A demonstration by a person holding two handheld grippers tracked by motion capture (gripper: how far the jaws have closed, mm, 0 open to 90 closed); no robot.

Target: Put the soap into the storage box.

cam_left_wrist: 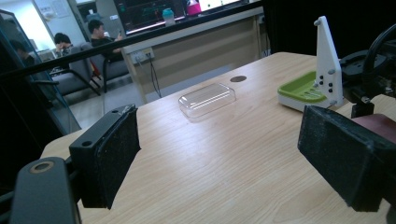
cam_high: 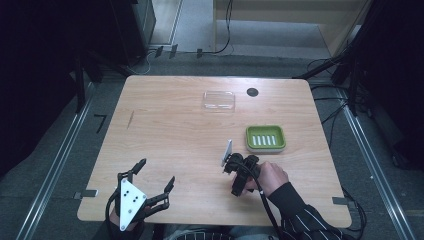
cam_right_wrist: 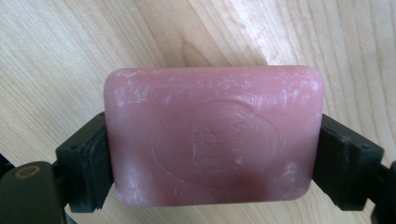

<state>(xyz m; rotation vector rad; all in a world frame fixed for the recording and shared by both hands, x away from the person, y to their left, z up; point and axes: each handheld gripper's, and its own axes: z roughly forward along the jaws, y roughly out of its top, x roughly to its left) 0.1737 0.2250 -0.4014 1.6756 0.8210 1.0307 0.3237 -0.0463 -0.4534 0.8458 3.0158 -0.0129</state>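
Soap: we see a pink bar of soap (cam_right_wrist: 212, 137), a rounded rectangle with a matte, scuffed face and an oval emblem pressed into it, held above the table.
Right gripper: our right gripper (cam_right_wrist: 212, 158) clamps the bar by its two short ends, black padded jaws pressed flat against it; in the high view it (cam_high: 239, 167) sits just in front of the dish.
Left gripper: our left gripper (cam_left_wrist: 233, 158) has its jaws spread wide with nothing between them; the pads (cam_left_wrist: 114, 154) look like coarse black foam.
Soap dish: a green plastic soap dish (cam_high: 265, 137), rectangular with rounded corners and a slotted floor.
Lid: a clear plastic lid (cam_high: 219, 100), shallow and glossy, lies farther back.
Table: the table (cam_high: 165, 135) is pale wood-grain laminate with rounded corners.
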